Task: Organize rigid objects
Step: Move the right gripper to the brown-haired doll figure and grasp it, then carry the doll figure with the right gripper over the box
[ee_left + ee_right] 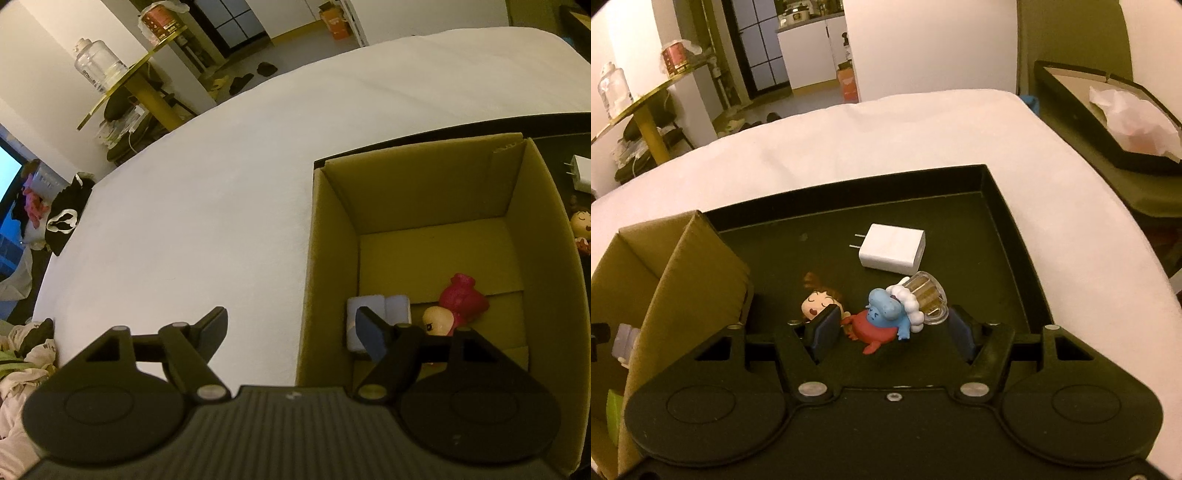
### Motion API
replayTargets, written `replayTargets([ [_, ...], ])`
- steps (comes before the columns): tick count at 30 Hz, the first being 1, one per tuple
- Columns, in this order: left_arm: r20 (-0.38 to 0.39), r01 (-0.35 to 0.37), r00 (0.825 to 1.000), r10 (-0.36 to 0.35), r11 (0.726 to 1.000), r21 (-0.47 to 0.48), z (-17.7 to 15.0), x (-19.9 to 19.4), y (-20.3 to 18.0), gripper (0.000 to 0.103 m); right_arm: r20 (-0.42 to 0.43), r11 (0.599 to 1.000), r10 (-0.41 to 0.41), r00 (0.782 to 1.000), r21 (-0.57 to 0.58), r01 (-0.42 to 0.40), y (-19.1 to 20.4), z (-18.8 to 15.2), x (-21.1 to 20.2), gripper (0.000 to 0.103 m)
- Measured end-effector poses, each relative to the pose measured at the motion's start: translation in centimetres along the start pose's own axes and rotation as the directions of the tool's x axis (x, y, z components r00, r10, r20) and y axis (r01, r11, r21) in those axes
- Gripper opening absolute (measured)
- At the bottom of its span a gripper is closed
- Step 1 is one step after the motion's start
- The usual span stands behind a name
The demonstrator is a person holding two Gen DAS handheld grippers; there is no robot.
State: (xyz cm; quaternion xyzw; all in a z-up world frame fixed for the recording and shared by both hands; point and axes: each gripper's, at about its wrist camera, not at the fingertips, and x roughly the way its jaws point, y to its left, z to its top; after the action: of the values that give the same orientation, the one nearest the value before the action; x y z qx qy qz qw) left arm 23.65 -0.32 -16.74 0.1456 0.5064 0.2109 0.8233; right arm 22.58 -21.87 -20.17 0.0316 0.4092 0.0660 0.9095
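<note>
A cardboard box (543, 229) stands in a black tray (1004, 199) on a white bed. In the box lie a pink-dressed doll figurine (456, 306) and a small pale blue block (380, 314). My left gripper (295, 332) is open and empty, straddling the box's left wall. My right gripper (892, 328) is open around a blue figure with a red crab and beer mug (897, 314) lying on the tray. A brown-haired doll head figurine (820, 299) lies left of it, a white charger plug (892, 249) behind it.
The white bed (207, 206) spreads left and behind. The cardboard box shows in the right wrist view (687, 280) left of the tray. A dark box with tissue paper (1123, 110) sits at the far right. A gold side table (136, 74) with a jar stands beyond.
</note>
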Motion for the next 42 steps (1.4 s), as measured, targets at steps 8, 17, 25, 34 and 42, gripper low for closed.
replayTargets([
  [8,0.001,0.066,0.998,-0.066,0.997,-0.031,-1.1,-0.4,0.7,0.075,0.076,1.0,0.001,0.997,0.014,-0.002,0.3,1.0,-1.7,0.062],
  [17,0.012,0.099,0.995,-0.098,0.994,-0.049,-2.0,0.2,1.1,0.075,0.157,0.997,0.06,0.986,-0.06,-0.051,2.7,1.6,-2.7,0.062],
  [25,0.021,0.149,0.989,-0.147,0.98,-0.129,-2.5,0.6,2.4,0.075,0.129,0.98,0.07,0.989,-0.192,-0.044,5.7,3.3,-3.3,0.059],
  [34,0.04,0.201,0.98,-0.197,0.965,-0.169,-2.8,1.5,3.8,0.075,0.077,0.971,0.071,0.994,-0.233,-0.051,7.9,3.7,-3.0,0.014],
  [42,0.058,0.239,0.971,-0.232,0.952,-0.192,-3.0,1.8,4.5,0.075,0.007,0.977,-0.003,1.0,-0.211,0.004,7.4,1.5,-1.2,0.021],
])
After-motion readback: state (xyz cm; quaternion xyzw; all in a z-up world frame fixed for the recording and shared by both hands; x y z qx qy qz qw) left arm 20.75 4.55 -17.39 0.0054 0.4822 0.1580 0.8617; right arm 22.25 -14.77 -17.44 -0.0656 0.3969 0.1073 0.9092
